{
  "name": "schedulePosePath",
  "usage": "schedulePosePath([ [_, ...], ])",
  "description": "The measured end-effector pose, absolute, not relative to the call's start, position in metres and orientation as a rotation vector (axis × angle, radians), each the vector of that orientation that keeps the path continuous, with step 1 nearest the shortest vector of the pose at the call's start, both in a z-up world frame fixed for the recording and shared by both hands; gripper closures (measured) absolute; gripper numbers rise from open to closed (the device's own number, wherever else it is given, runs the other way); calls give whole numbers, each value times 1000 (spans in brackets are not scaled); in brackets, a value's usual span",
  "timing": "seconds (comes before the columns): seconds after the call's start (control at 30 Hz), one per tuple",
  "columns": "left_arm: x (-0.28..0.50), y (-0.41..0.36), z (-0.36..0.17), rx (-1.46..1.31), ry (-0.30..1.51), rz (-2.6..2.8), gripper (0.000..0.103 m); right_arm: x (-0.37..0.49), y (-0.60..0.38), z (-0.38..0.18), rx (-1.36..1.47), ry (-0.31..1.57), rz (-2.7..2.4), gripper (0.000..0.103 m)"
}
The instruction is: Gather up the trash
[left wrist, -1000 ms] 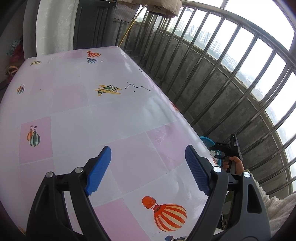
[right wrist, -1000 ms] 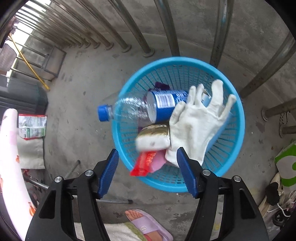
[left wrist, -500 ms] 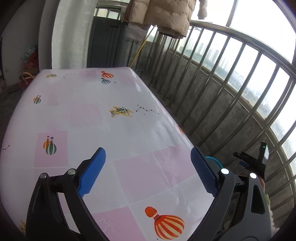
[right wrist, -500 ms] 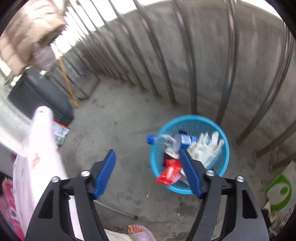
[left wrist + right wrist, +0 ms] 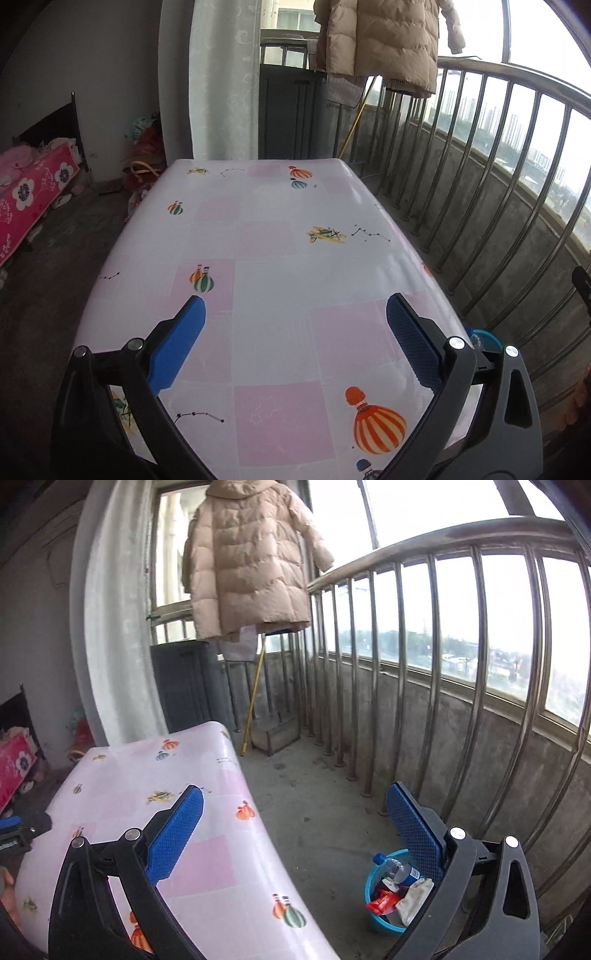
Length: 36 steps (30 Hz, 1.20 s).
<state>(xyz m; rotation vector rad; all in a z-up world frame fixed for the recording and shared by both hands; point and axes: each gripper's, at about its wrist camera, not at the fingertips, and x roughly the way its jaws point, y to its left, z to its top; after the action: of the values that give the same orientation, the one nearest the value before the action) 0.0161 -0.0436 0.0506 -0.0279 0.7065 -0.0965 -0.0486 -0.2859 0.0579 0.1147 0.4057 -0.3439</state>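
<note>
Only the right wrist view shows the blue basket (image 5: 375, 921) on the floor at 5 o'clock, holding a bottle (image 5: 397, 870), red wrapper (image 5: 382, 902) and white glove (image 5: 415, 893); the left view shows mostly the table (image 5: 280, 258). A second ago the right gripper (image 5: 293, 814) hung directly over that basket; both it and the left gripper (image 5: 295, 325) have just been opening, fingers apart, nothing between them.

Both grippers lifted; jaws have just been opening.
Right gripper (image 5: 293, 814) rose from over the blue basket (image 5: 373, 882), now low beside its right finger; left gripper (image 5: 293, 326) tilted up, table (image 5: 273, 266) farther; both empty.
</note>
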Motion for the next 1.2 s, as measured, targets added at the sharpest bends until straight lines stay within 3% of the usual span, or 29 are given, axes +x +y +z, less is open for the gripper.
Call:
schedulePosePath([
  [0.23,6,-43,16,-22,878,-41,9,-40,-225,42,-25,620,-276,6],
  [0.47,6,-57,-1,77,956,-42,9,-32,-235,-6,29,872,-314,6],
  [1.2,9,-69,-3,111,985,-47,9,-40,-261,-19,56,946,-394,6],
])
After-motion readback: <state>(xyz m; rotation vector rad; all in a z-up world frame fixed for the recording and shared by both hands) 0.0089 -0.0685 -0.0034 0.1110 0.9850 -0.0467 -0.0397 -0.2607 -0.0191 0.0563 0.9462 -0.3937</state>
